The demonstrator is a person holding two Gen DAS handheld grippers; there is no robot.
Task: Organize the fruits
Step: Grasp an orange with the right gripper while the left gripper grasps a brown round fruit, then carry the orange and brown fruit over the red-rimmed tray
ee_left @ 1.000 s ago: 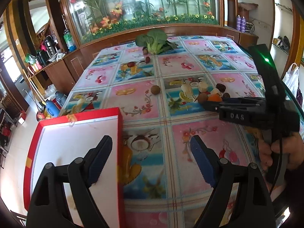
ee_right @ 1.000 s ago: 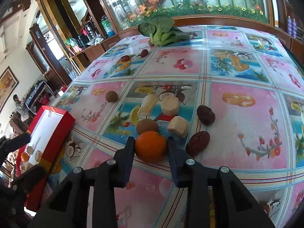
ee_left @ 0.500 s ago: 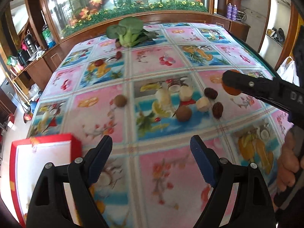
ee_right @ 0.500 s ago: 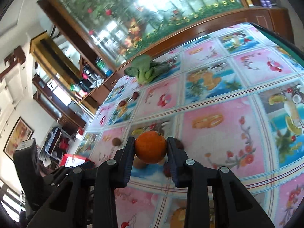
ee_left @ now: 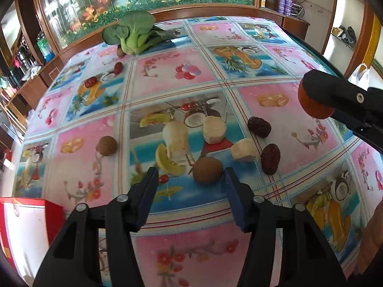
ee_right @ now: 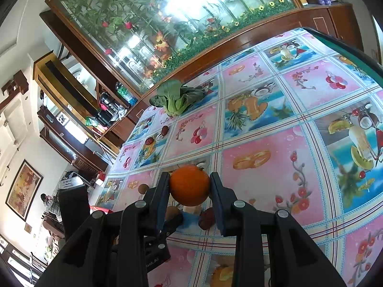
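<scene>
**Fingers grip an orange while the other pair waits, spread**

Black right gripper fingers clamp a round orange fruit, lifted above the fruit-patterned plastic tablecloth. Black left gripper gapes wide just short of a small round brown fruit; closing on it looks next. Far off lie a leafy green cabbage and a flowered glass cabinet; near left, a red box.

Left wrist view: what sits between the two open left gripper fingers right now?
In the left wrist view, a round brown fruit lies on the tablecloth just ahead of the left gripper, near its right finger; otherwise only printed cloth.
</scene>
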